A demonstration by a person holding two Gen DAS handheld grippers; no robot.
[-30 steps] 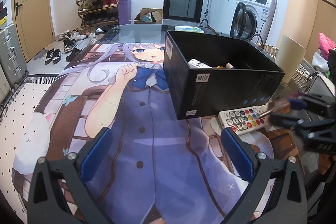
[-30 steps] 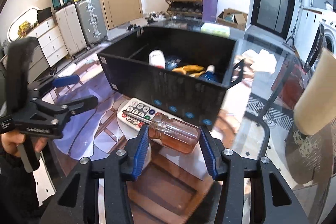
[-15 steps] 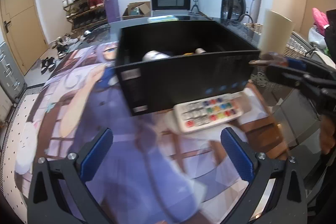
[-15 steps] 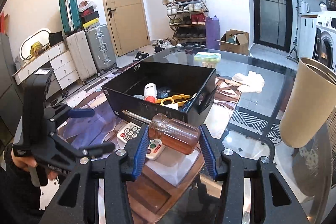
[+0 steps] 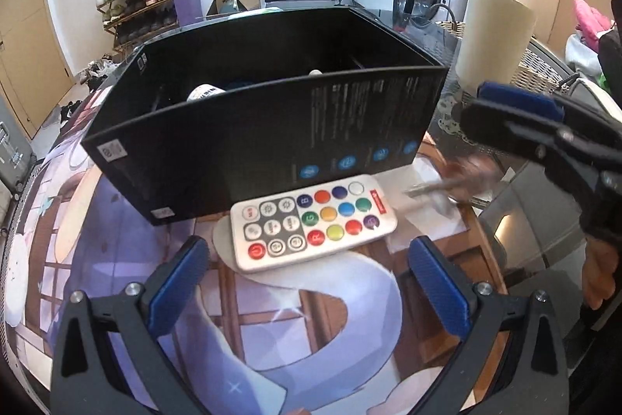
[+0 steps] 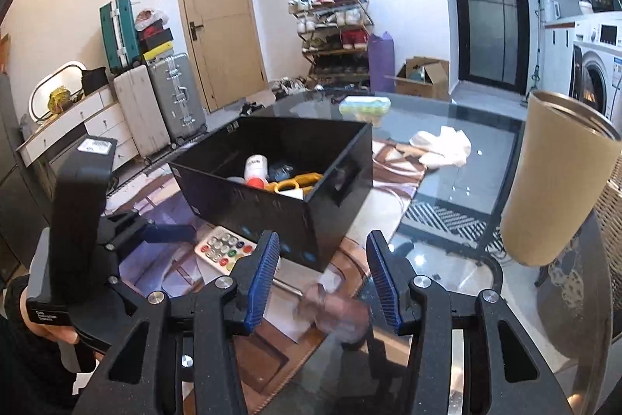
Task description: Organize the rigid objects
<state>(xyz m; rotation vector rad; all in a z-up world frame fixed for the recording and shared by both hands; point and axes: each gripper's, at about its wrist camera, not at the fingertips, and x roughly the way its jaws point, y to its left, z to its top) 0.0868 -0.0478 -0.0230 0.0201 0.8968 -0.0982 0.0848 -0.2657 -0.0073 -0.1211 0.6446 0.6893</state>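
Note:
A white remote with coloured buttons lies on the printed mat in front of the black box. My left gripper hangs open just short of the remote, one finger on each side of it, not touching. The right gripper is open at the box's near right corner. The amber-handled screwdriver is a blurred streak below its pads, no longer pressed between them. Its shaft points at the remote. In the box lie a white bottle and yellow scissors.
A tall beige cup stands on the glass table at the right. A white cloth and a green-lidded pack lie beyond the box. A person's hand holds the left gripper's handle.
My left gripper has swung right, from the bare mat to the remote. The screwdriver, held between the right pads before, has dropped below them and blurs. The right gripper has pulled back from the box.

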